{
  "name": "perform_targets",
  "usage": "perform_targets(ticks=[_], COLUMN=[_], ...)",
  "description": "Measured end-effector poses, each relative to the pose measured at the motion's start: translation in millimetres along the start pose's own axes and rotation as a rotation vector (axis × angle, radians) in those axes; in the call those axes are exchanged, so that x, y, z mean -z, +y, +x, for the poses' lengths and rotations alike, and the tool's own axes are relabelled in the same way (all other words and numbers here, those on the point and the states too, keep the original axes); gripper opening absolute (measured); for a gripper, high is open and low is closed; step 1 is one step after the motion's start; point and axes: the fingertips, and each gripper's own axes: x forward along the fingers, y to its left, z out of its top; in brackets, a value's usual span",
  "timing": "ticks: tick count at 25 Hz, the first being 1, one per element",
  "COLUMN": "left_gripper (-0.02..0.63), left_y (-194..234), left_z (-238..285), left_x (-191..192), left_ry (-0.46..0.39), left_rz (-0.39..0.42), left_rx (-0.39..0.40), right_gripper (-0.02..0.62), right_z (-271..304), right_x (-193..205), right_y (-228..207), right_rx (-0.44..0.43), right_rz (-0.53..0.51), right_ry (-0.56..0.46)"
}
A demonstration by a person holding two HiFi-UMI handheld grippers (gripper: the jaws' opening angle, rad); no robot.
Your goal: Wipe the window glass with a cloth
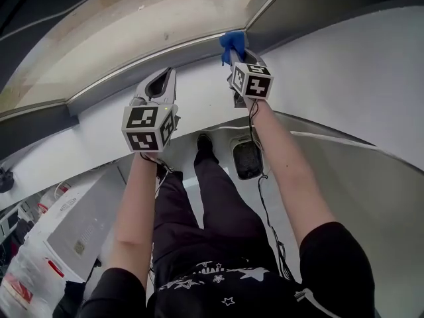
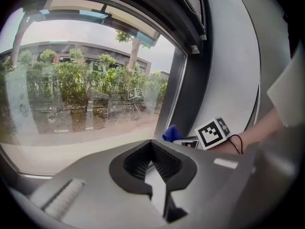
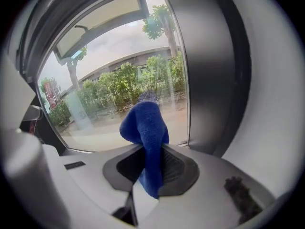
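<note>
Upper centre of the head view: the right claw (image 1: 233, 53) pinches a blue cloth (image 1: 232, 42), its bunched end at the lower right corner of the window glass (image 1: 132, 25), beside the dark frame (image 1: 311, 12); contact with the pane cannot be judged. Centre left: the left claw (image 1: 161, 85), pressed together on nothing, lies over the white wall (image 1: 86, 131) beneath the glass. Right gripper view: cloth hangs down between the jaws.

The pale floor (image 1: 371, 197) carries a person's dark shoe (image 1: 204, 142), a dark tray (image 1: 247, 159) just beside it, and a white box (image 1: 83, 220) further left.
</note>
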Motion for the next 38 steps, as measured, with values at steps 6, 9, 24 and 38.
perform_targets(ticks=[6, 9, 24, 38], left_gripper=[0.009, 0.009, 0.009, 0.009], left_y=[-1, -4, -12, -52], left_z=[-43, -71, -282, -467], left_x=[-2, 3, 14, 50], left_ry=[-0.019, -0.03, -0.142, -0.23], left_rz=[-0.015, -0.033, -0.036, 0.032], left_rx=[-0.024, -0.022, -0.074, -0.072], right_gripper=[0.074, 0.074, 0.074, 0.074], right_z=[-44, -75, -243, -394], right_x=[6, 13, -9, 20], right_y=[18, 34, 161, 264], right_rx=[-0.031, -0.031, -0.133, -0.241], right_rz=[0.039, 0.049, 0.017, -0.012], right_ry=[-0.001, 0.0, -0.139, -0.234])
